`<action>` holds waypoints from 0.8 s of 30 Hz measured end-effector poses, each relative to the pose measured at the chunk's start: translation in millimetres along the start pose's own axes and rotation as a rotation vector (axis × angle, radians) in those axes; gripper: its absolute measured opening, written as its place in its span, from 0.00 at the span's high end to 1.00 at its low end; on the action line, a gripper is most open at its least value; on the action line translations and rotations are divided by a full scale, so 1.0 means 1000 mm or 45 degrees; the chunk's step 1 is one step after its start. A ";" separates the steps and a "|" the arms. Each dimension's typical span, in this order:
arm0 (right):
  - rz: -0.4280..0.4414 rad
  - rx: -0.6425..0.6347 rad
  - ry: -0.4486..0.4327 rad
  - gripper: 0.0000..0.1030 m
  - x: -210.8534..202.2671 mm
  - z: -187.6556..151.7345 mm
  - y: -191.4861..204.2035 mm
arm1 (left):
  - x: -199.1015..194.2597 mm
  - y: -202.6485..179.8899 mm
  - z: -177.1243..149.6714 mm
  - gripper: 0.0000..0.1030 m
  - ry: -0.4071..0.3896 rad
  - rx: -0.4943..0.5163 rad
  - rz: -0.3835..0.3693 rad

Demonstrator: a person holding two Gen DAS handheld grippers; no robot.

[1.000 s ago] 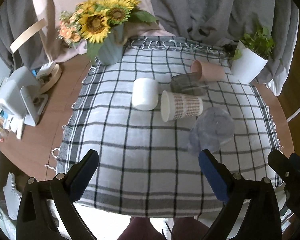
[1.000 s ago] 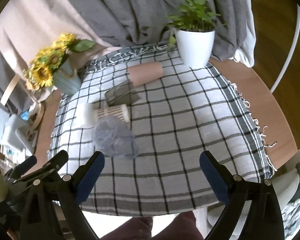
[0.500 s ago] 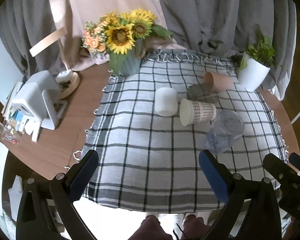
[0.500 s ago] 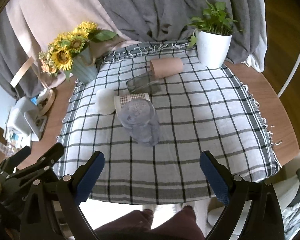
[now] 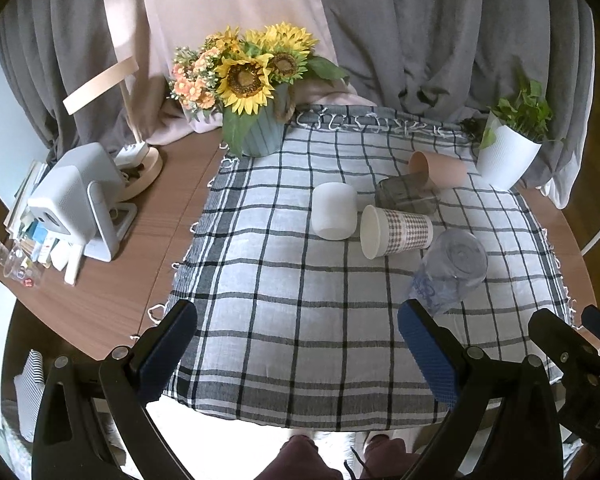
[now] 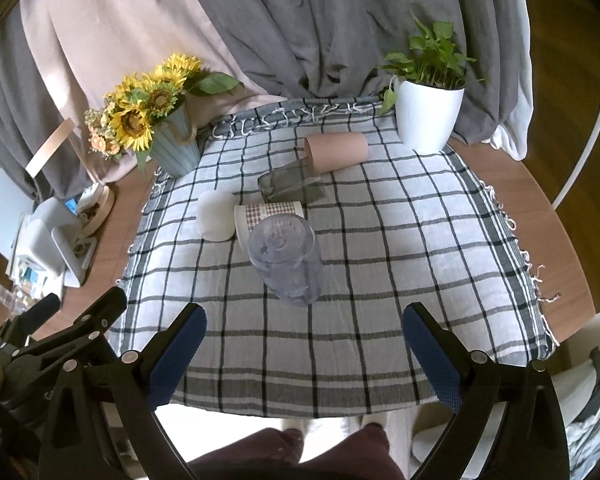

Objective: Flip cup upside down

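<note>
Several cups sit on the checked cloth [image 5: 300,312]. A clear plastic cup [image 5: 450,270] [image 6: 286,258] stands upside down, base up. A checked paper cup [image 5: 396,230] [image 6: 270,216], a dark glass [image 5: 406,194] [image 6: 292,184] and a tan cup [image 5: 438,168] [image 6: 336,152] lie on their sides. A white cup [image 5: 334,210] [image 6: 216,216] sits base up. My left gripper [image 5: 298,344] and right gripper [image 6: 304,348] are both open and empty, held back over the cloth's near edge.
A sunflower vase [image 5: 256,136] stands at the cloth's far left corner and a white plant pot [image 5: 506,156] at the far right. A white device [image 5: 78,200] and clutter sit on the wooden table to the left. Grey curtains hang behind.
Both grippers have pulled back and up from the cups, so more of the table shows. The cups have not moved. Both grippers stay open.
</note>
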State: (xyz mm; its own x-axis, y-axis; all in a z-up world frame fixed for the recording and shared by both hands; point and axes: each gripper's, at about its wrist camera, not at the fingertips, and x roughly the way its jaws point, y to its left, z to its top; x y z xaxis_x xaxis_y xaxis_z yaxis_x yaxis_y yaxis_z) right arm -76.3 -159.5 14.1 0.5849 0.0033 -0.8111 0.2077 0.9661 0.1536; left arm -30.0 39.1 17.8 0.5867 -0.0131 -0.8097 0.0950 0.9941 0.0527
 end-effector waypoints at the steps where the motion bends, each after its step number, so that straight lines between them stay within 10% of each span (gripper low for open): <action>1: 0.002 0.000 -0.001 0.04 0.000 0.000 0.000 | 0.000 0.000 0.000 0.01 0.001 0.000 0.000; 24: 0.003 0.005 0.001 0.04 0.003 0.003 0.000 | 0.005 0.004 0.004 0.01 0.009 -0.004 0.015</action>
State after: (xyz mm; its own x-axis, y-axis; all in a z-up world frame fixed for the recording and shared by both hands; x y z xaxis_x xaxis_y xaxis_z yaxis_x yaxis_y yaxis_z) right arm -72.4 -160.6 13.8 0.5845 0.0057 -0.8114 0.2094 0.9650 0.1576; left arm -23.7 42.3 15.8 0.5823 -0.0010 -0.8130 0.0860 0.9945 0.0604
